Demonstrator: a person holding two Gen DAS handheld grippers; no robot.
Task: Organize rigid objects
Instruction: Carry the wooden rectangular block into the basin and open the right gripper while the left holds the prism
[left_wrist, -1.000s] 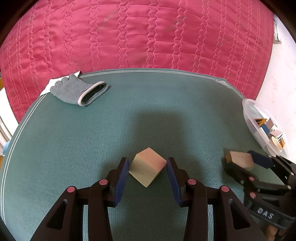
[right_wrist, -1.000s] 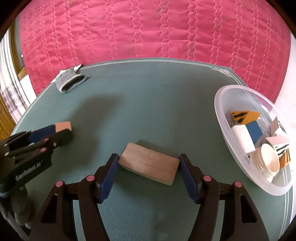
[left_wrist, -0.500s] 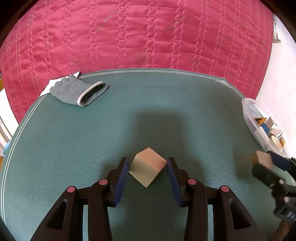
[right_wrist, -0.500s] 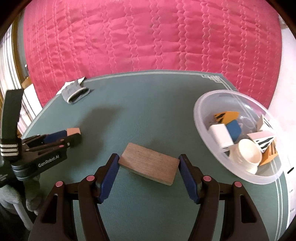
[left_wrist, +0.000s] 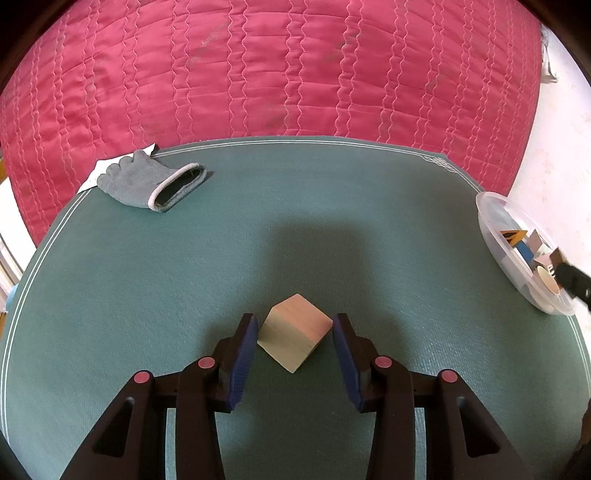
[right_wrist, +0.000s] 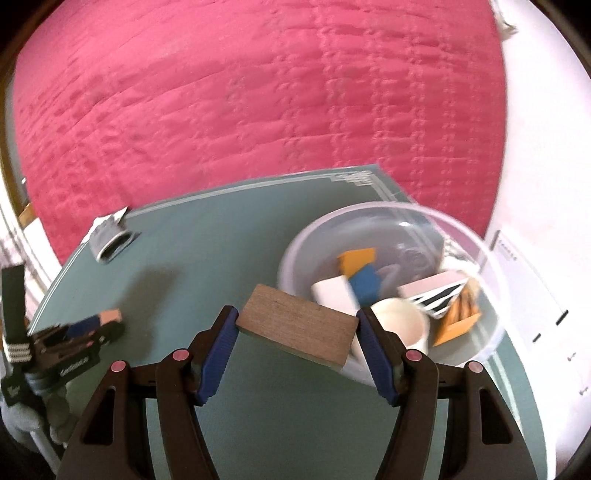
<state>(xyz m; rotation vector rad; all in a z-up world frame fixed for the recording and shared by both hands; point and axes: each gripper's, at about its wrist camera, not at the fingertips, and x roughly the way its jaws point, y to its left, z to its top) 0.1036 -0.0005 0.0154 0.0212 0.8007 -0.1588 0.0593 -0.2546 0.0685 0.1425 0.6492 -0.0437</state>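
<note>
My left gripper (left_wrist: 295, 343) is shut on a pale wooden cube (left_wrist: 295, 338), held corner-on just above the green mat (left_wrist: 258, 229). My right gripper (right_wrist: 297, 332) is shut on a flat brown wooden block (right_wrist: 297, 328) and holds it raised at the near rim of the clear plastic bowl (right_wrist: 491, 295). The bowl holds several blocks and a white cup (right_wrist: 400, 325). The bowl also shows at the right edge of the left wrist view (left_wrist: 491, 221), with the right gripper's tip over it.
A grey glove (left_wrist: 147, 182) lies on a white paper at the mat's far left corner. A red quilted bedspread (left_wrist: 277, 66) lies beyond the mat. A white surface lies to the right of the mat. The left gripper (right_wrist: 92, 325) shows at left in the right wrist view.
My right gripper has lifted the brown block off the mat and carried it right to the bowl's rim. My left gripper and the cube have stayed in place.
</note>
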